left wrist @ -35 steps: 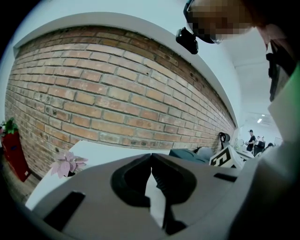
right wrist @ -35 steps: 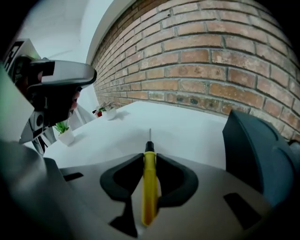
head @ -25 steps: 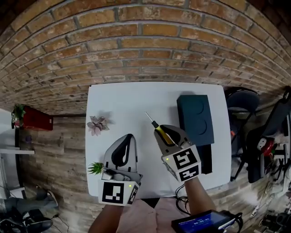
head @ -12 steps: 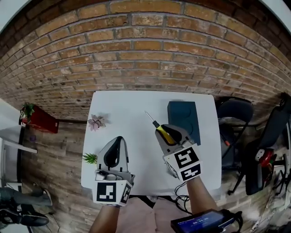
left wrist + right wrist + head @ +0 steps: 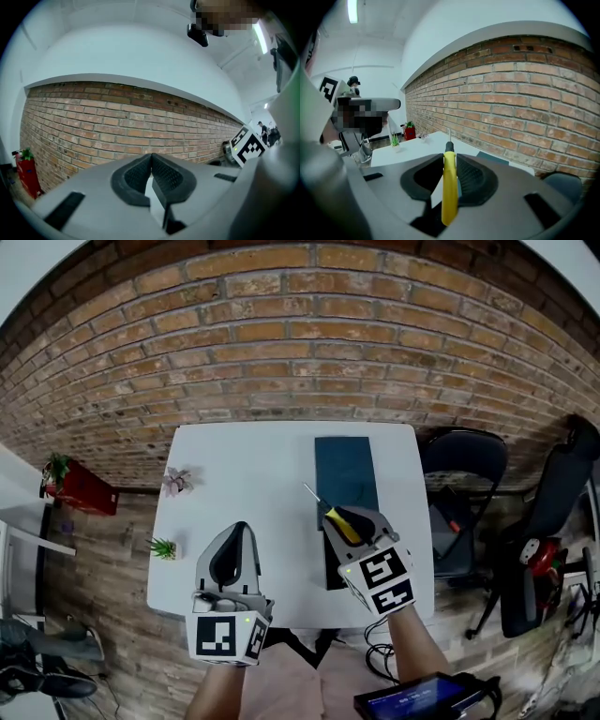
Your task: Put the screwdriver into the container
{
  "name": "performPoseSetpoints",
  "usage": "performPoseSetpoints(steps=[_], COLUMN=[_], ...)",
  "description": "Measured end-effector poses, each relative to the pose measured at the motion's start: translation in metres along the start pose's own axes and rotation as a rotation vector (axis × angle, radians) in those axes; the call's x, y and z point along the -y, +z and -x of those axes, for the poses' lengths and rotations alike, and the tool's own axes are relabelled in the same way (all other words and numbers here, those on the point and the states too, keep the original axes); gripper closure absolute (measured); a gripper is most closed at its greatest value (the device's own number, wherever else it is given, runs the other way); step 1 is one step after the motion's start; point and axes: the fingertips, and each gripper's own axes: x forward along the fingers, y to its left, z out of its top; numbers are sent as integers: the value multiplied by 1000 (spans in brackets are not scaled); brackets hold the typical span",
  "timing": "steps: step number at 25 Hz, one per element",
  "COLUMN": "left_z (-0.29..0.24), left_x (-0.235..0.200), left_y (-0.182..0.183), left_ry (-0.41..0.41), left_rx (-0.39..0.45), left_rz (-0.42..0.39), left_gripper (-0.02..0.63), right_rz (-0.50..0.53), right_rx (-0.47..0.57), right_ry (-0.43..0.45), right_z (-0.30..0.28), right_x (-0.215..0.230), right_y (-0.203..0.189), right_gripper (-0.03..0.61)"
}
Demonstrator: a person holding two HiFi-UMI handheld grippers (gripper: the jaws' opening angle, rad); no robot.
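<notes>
A yellow-handled screwdriver [image 5: 337, 517] with a black collar and thin metal shaft sits in my right gripper [image 5: 345, 514], whose jaws are shut on the handle. Its tip points up-left over the long dark teal container [image 5: 345, 463] on the white table [image 5: 244, 465]. In the right gripper view the screwdriver [image 5: 449, 185] stands upright between the pads of that gripper [image 5: 450, 158], with the container [image 5: 493, 159] just beyond. My left gripper [image 5: 232, 552] hangs over the table's near left part. In its own view, the left gripper [image 5: 150, 158] is shut and holds nothing.
A pinkish succulent [image 5: 176, 481] and a small green plant [image 5: 163, 547] stand at the table's left edge. A red box [image 5: 81, 489] sits on the floor at the left, dark chairs [image 5: 466, 465] at the right. A brick wall [image 5: 300, 352] runs behind the table.
Both grippers rose and drew back, so the table looks smaller and farther. The container, once right of the right gripper, now lies under the screwdriver's tip. The grip is unchanged.
</notes>
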Motion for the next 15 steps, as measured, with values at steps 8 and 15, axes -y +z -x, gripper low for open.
performPoseSetpoints(steps=[8,15], left_z=[0,-11], left_x=[45,56], left_y=[-29,-58], left_ry=[-18,-16], left_rx=[-43,-92], left_rz=[32,52], left_gripper=[601,601], right_rz=[-26,-30], right_rx=[-96,-184], right_ry=[7,36], right_z=[28,27], right_x=[13,14], right_y=[-68,-119], right_gripper=[491,491])
